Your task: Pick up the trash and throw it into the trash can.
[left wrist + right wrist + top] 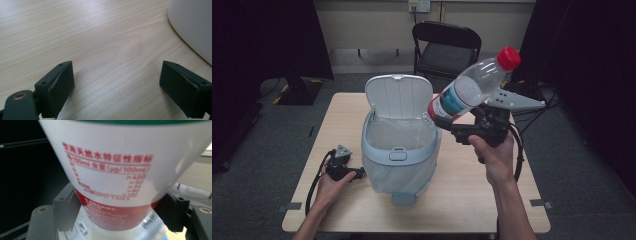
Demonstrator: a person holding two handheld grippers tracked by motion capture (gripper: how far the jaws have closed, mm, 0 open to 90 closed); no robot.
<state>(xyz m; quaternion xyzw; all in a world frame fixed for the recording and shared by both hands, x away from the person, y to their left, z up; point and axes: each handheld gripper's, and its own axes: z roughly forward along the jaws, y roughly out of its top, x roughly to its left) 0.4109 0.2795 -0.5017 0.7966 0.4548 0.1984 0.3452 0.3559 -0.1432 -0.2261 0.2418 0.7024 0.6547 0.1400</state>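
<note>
A clear plastic bottle (472, 87) with a red cap and a white, red and teal label hangs tilted above the table, cap up and to the right. My right gripper (447, 122) is shut on its lower end, just right of the bin's rim. In the right gripper view the bottle's label (110, 170) sits between the two black pads (66, 208). A pale blue bin (399, 145) with a raised lid and a clear liner stands mid-table. My left gripper (357, 172) rests on the table at the bin's left, its jaws open over bare wood (115, 82).
The wooden table (492, 200) has free room to the right of the bin and along its front edge. A black folding chair (446, 47) stands behind the table. The bin's white wall (192, 27) lies close to the left gripper's right side.
</note>
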